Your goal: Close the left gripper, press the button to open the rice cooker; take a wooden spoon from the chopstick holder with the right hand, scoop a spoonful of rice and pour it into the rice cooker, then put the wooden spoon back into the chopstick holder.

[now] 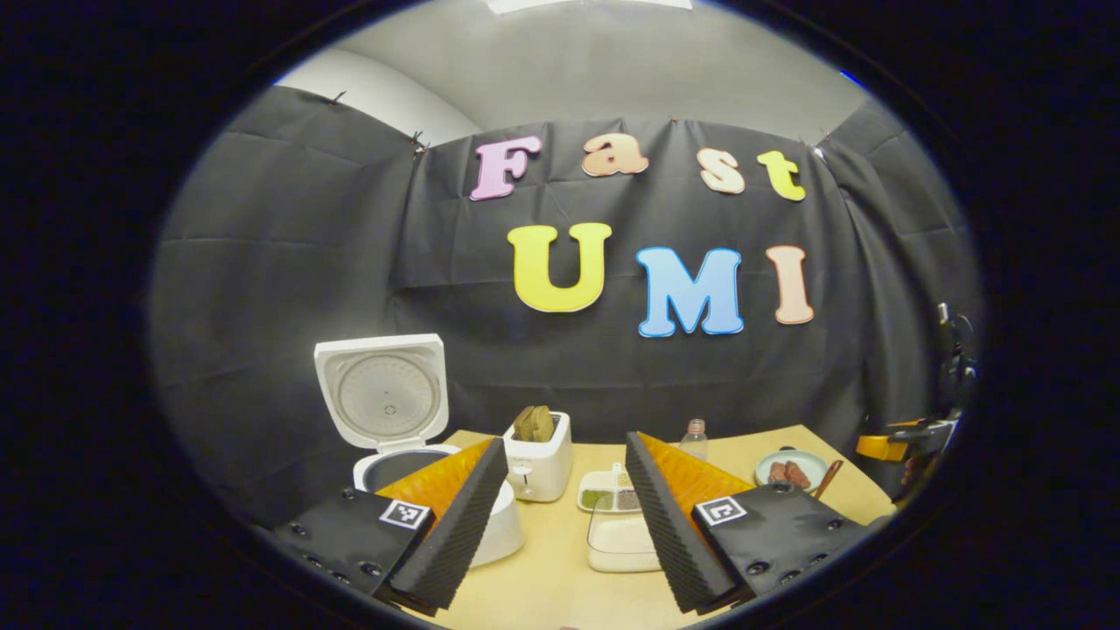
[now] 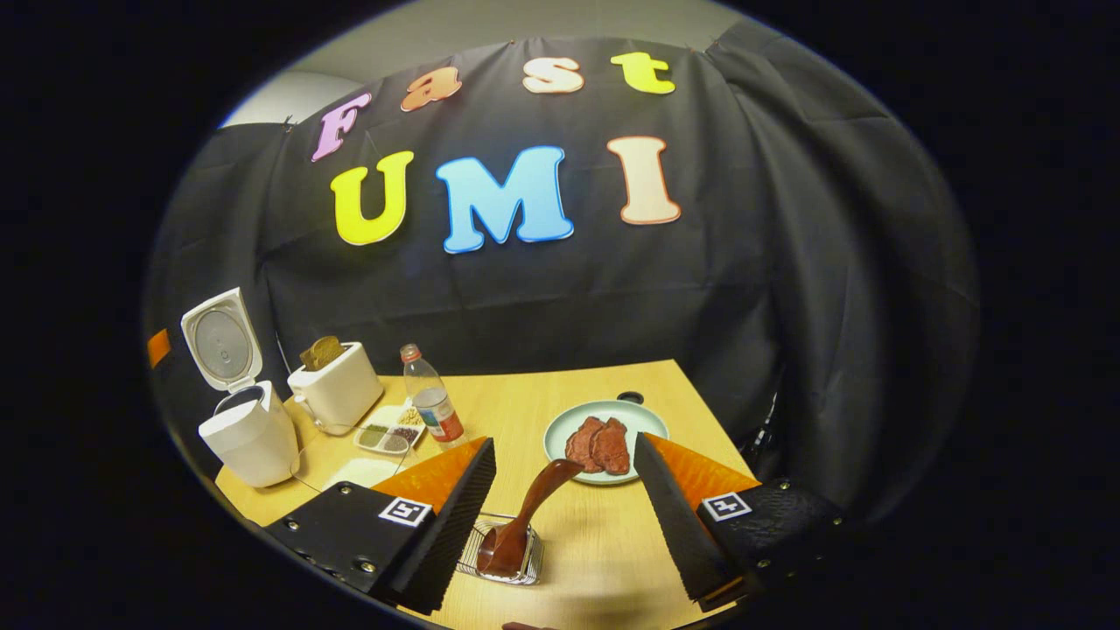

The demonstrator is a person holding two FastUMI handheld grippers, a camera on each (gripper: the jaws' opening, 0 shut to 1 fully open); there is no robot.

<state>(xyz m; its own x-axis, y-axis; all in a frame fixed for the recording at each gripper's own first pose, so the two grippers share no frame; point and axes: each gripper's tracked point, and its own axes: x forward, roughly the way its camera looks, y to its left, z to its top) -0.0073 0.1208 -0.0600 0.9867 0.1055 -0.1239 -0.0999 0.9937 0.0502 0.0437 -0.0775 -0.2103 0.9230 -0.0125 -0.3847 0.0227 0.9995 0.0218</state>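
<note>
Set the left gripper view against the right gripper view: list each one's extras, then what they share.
Left gripper view's extra: the open left gripper. Right gripper view's extras: the open right gripper and the wire holder holding the spoon. Shared: the cooker with lid up, toaster, bottle, plate, spoon handle, table.

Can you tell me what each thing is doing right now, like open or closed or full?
Rice cooker: lid up, open.
Toaster: bread in slot.
Bottle: upright, capped.
Wooden spoon: standing in the chopstick holder.
Plate: holds meat slices.
Left tool: open.
Right tool: open.
</note>
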